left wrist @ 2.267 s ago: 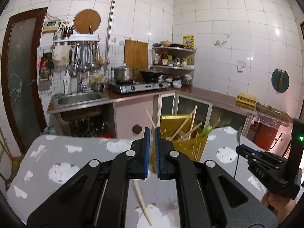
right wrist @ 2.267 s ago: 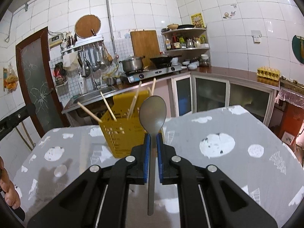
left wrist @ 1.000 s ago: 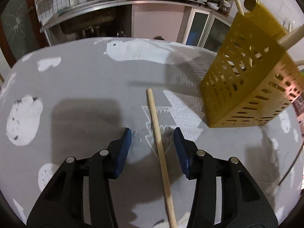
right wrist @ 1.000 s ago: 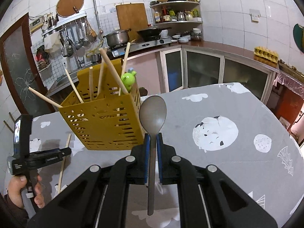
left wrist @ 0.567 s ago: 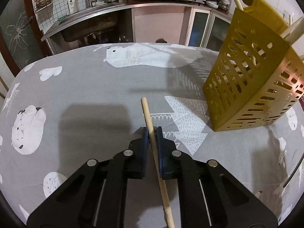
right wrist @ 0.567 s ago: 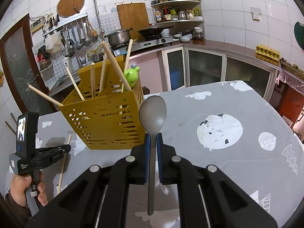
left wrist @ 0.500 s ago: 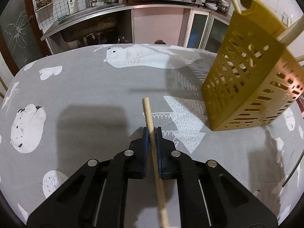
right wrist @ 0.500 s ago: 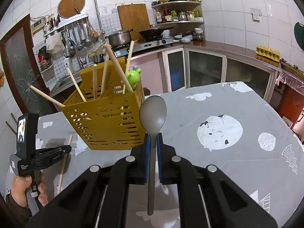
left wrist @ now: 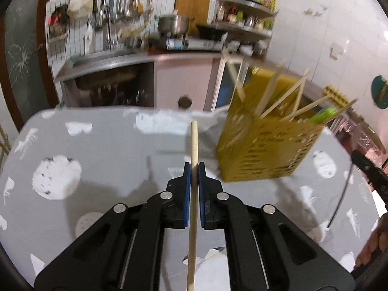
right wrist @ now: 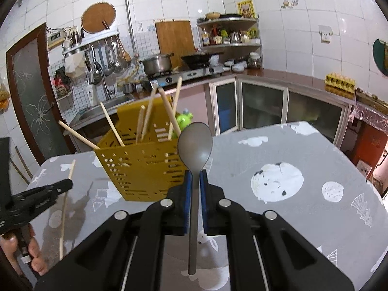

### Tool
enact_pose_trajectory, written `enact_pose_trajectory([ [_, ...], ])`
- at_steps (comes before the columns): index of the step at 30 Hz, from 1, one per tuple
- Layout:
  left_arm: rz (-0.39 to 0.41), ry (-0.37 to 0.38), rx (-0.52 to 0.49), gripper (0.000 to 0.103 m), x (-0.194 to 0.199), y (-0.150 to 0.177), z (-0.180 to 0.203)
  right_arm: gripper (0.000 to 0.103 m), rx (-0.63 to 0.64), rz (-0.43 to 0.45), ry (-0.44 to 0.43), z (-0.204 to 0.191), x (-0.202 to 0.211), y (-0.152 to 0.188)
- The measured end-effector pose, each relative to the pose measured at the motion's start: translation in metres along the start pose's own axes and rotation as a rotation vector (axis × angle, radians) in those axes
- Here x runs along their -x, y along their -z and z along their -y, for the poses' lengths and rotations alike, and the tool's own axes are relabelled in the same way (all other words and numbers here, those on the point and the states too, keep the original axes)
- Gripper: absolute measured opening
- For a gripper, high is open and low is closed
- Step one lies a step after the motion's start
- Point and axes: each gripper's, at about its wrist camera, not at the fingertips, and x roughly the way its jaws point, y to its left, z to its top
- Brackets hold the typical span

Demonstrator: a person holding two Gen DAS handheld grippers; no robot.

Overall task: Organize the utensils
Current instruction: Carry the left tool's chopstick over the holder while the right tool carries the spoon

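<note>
Holding two sets of tongs over a grey patterned desk (right wrist: 303,145), we see both clamped tight. Our left tongs (left wrist: 194,169), at the lower centre of the left view, grip a wooden chopstick (left wrist: 193,160) whose tip points up the frame, clear of the desk. Our right tongs (right wrist: 196,177) pinch the handle of a grey spoon (right wrist: 195,145), bowl upward, at the centre of the right view. A yellow slotted basket (right wrist: 143,169) stands just behind the spoon, left of centre, bristling with slanted chopsticks (right wrist: 169,111) and a green-topped utensil (right wrist: 183,118). Beyond it, a kitchen counter (right wrist: 291,76) carries a pot (right wrist: 156,65) and a wok (right wrist: 196,59).
</note>
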Motion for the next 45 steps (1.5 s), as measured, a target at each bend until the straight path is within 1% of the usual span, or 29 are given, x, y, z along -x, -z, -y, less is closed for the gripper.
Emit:
enact_pose_trajectory([
  [3,0.087,0.019,-0.011,0.004,0.030,-0.002,0.006,0.008,0.003,0.049,-0.003,-0.002,0.011,-0.004],
  [6,0.155,0.046,-0.016,0.004,0.052,-0.008,0.011,0.008,0.006,0.094,-0.012,-0.005,0.021,-0.009],
  [8,0.184,0.070,-0.014,0.004,0.064,-0.012,0.015,0.008,0.009,0.114,-0.019,-0.008,0.026,-0.013],
  [12,0.266,0.138,-0.006,0.005,0.087,-0.027,0.022,0.008,0.015,0.146,-0.040,-0.011,0.033,-0.025],
  [15,0.313,0.147,-0.019,0.004,0.097,-0.036,0.030,0.008,0.011,0.167,-0.053,-0.012,0.036,-0.035],
  [18,0.342,0.164,-0.007,0.004,0.101,-0.048,0.034,0.008,0.003,0.184,-0.068,-0.013,0.037,-0.043],
  [21,0.364,0.187,-0.009,0.005,0.103,-0.061,0.041,0.008,0.008,0.208,-0.078,-0.016,0.036,-0.057],
  [27,0.458,0.235,-0.012,0.005,0.106,-0.098,0.061,0.008,0.015,0.253,-0.091,-0.025,0.029,-0.088],
  [33,0.561,0.239,-0.047,0.005,0.098,-0.123,0.080,0.008,-0.015,0.294,-0.100,-0.026,0.015,-0.116],
  [35,0.590,0.227,-0.063,0.004,0.092,-0.129,0.086,0.008,-0.021,0.307,-0.099,-0.025,0.009,-0.119],
  [38,0.610,0.244,-0.067,0.004,0.076,-0.134,0.088,0.008,-0.024,0.333,-0.106,-0.027,-0.001,-0.125],
  [43,0.640,0.219,-0.096,0.004,0.052,-0.131,0.091,0.008,-0.015,0.351,-0.099,-0.029,-0.018,-0.125],
  [45,0.649,0.227,-0.092,0.004,0.042,-0.130,0.088,0.008,-0.014,0.353,-0.097,-0.027,-0.025,-0.123],
])
